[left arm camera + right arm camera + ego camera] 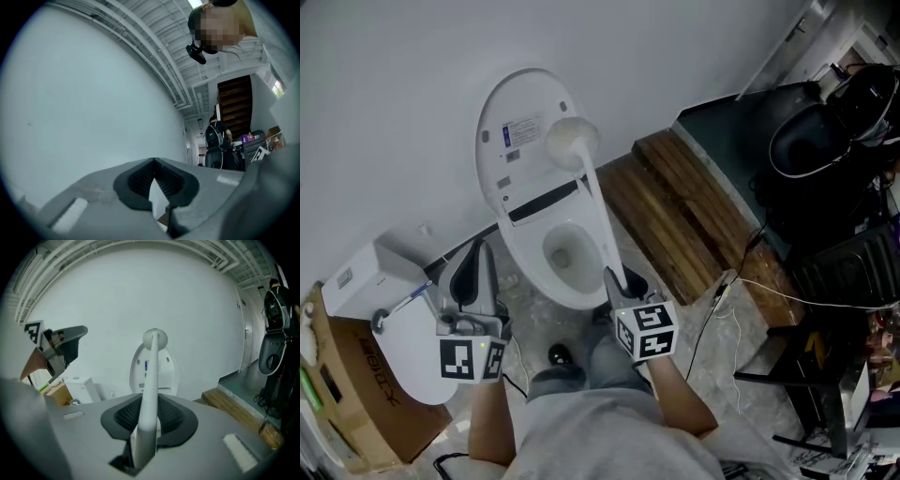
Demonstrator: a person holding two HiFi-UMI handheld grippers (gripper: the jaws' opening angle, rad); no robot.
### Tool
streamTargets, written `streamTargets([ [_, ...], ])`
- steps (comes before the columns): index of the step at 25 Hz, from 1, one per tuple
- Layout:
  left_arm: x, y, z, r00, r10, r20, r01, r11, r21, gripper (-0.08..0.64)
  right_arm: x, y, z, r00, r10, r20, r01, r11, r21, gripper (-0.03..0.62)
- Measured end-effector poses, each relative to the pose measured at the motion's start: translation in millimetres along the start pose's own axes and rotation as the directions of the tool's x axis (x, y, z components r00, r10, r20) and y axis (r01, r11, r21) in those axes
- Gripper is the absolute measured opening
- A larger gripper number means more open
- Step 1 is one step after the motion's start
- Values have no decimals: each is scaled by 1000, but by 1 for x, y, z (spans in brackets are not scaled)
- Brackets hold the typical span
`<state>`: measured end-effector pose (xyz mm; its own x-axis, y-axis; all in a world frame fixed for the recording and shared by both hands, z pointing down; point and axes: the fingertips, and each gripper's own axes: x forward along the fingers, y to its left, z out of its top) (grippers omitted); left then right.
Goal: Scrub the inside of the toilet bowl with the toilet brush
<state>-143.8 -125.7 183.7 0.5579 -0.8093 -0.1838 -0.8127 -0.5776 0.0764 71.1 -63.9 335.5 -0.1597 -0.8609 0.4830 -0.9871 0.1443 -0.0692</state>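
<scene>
The right gripper (pixel 620 279), lower centre, is clenched on the toilet brush (pixel 594 202), whose head rises beyond its jaws above the toilet bowl (pixel 523 262); the left gripper (pixel 474 270) is closed, empty.

From above, head view shares the toilet (pixel 511 169) with right gripper view; left gripper view faces the wall (pixel 93 93).

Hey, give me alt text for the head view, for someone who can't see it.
The right tongs grip a white plastic toilet brush, its round head lifted in front of the raised lid of a white ceramic toilet. The left tongs hang shut and empty beside it, all seen from above.
</scene>
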Motion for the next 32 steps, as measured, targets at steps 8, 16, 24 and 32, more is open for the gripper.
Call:
streamTargets([
  [8, 16, 15, -27, 997, 62, -43, -63, 998, -21, 3, 39, -21, -49, 985, 34, -169, -32, 999, 14, 86],
  [16, 32, 28, -46, 988, 139, -61, -141, 989, -35, 2, 78, -38, -87, 938, 117, -325, -120, 993, 10, 86],
  [24, 47, 34, -71, 972, 217, -87, -221, 974, -41, 2, 109, -54, -121, 866, 170, -471, -221, 974, -55, 86],
  [32, 57, 38, -91, 952, 288, -107, -294, 955, -38, 3, 132, -70, -154, 791, 210, -575, -308, 948, -76, 86],
])
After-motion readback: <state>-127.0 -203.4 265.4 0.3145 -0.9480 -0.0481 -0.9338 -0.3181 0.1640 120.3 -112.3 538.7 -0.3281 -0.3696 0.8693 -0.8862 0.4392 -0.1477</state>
